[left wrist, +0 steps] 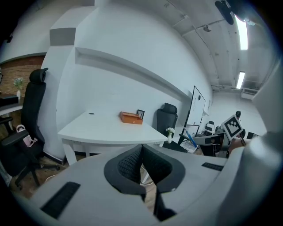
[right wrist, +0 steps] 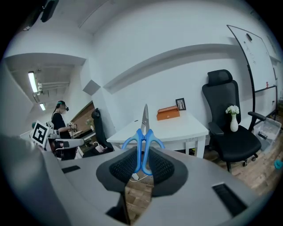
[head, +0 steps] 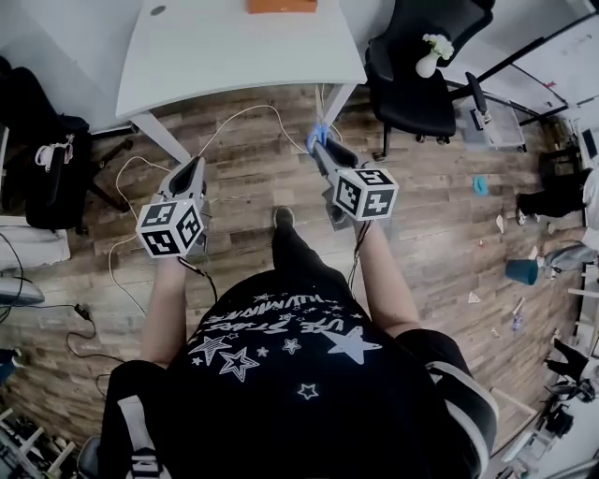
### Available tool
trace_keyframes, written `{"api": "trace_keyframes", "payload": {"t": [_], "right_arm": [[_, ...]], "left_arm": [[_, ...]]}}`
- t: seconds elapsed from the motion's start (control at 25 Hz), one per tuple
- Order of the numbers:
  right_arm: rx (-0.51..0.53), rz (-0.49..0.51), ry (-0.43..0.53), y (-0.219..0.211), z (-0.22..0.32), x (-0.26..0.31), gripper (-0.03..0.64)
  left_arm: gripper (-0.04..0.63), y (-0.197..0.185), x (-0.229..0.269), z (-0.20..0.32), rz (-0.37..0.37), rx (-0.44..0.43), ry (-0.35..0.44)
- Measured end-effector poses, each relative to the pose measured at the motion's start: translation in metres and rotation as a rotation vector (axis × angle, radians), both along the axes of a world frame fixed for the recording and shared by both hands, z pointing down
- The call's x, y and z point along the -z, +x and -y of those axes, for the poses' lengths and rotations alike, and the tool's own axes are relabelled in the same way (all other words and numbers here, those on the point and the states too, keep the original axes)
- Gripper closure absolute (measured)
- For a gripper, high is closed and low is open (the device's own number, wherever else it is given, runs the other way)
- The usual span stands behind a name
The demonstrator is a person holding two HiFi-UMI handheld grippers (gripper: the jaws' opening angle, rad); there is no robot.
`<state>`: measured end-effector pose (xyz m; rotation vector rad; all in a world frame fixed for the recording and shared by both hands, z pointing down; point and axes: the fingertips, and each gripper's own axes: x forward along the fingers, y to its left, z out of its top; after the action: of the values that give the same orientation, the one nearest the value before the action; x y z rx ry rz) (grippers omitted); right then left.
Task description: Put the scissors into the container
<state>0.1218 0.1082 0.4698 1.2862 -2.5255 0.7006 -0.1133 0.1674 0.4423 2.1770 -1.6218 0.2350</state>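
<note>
Scissors [right wrist: 143,132] must reach the white counter [head: 234,56] at 12 o'clock, where an orange box [head: 282,6], likely the container, sits far back. The left gripper [left wrist: 141,164] is closed, empty; the right gripper [right wrist: 142,167] pinches the blue handles, blades forward: step closer, lower tip-first.

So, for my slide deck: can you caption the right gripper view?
Right gripper clamps blue-handled scissors, blades up, facing a white table with an orange box.

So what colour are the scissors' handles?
Blue; the scissors show best in the right gripper view.
</note>
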Motion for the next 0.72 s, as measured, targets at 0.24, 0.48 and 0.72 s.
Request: {"api": "trace_keyframes", "payload": {"t": [0.24, 0.48, 0.72], "right_arm": [[0.043, 0.013, -0.007, 0.002, 0.088, 0.000, 0.515], [0.070, 0.022, 0.000, 0.009, 0.163, 0.002, 0.515], [0.105, 0.024, -0.011, 0.014, 0.216, -0.002, 0.515]], "left_arm": [[0.577, 0.006, 0.002, 0.078, 0.005, 0.037, -0.007], [0.577, 0.010, 0.004, 0.142, 0.024, 0.077, -0.012], [0.577, 0.017, 0.015, 0.193, 0.029, 0.115, 0.007]]}}
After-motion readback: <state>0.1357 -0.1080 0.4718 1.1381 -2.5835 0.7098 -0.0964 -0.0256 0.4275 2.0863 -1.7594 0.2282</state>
